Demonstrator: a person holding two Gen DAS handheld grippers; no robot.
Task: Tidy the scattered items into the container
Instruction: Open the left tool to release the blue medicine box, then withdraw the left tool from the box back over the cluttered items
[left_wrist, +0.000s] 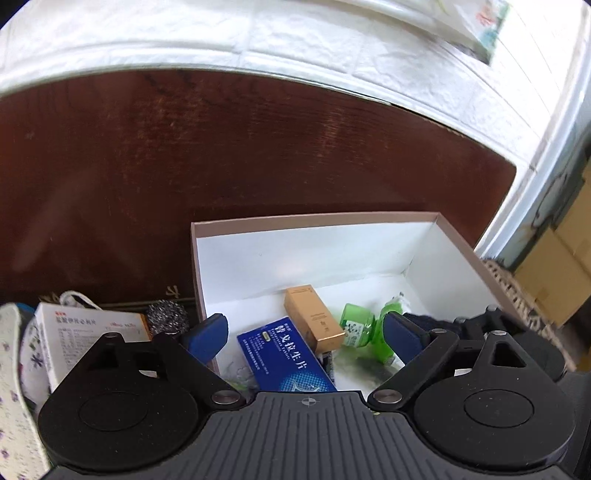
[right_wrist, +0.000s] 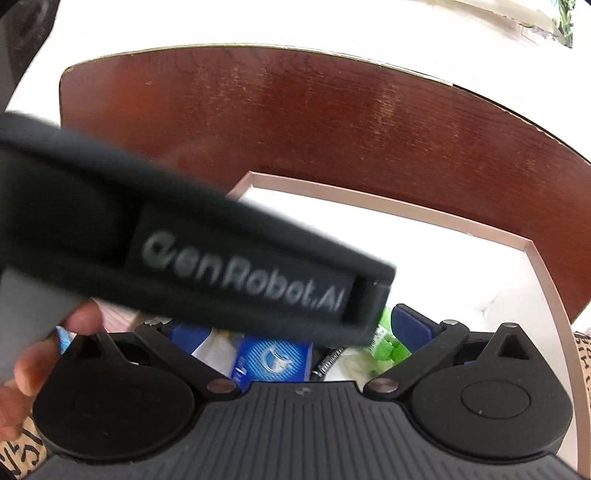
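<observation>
A white open box with a pinkish rim (left_wrist: 314, 218) sits on the dark wooden table. Inside lie a blue medicine box (left_wrist: 284, 360), a gold carton (left_wrist: 314, 319) and a green bottle (left_wrist: 360, 325). My left gripper (left_wrist: 303, 332) is open and empty, hovering over the box. My right gripper (right_wrist: 299, 332) is open over the same box (right_wrist: 406, 212); the blue medicine box (right_wrist: 273, 360) and green bottle (right_wrist: 388, 347) show between its fingers. The black body of the left gripper (right_wrist: 184, 236) crosses the right wrist view and hides much of the box.
Left of the box stand a white medicine box (left_wrist: 85, 332), a steel scouring ball (left_wrist: 168, 315) and a floral cloth item (left_wrist: 14, 369). A white brick-pattern wall (left_wrist: 258, 33) runs behind the table. Cardboard boxes (left_wrist: 561, 266) stand at the right. A hand (right_wrist: 48, 354) shows at the left.
</observation>
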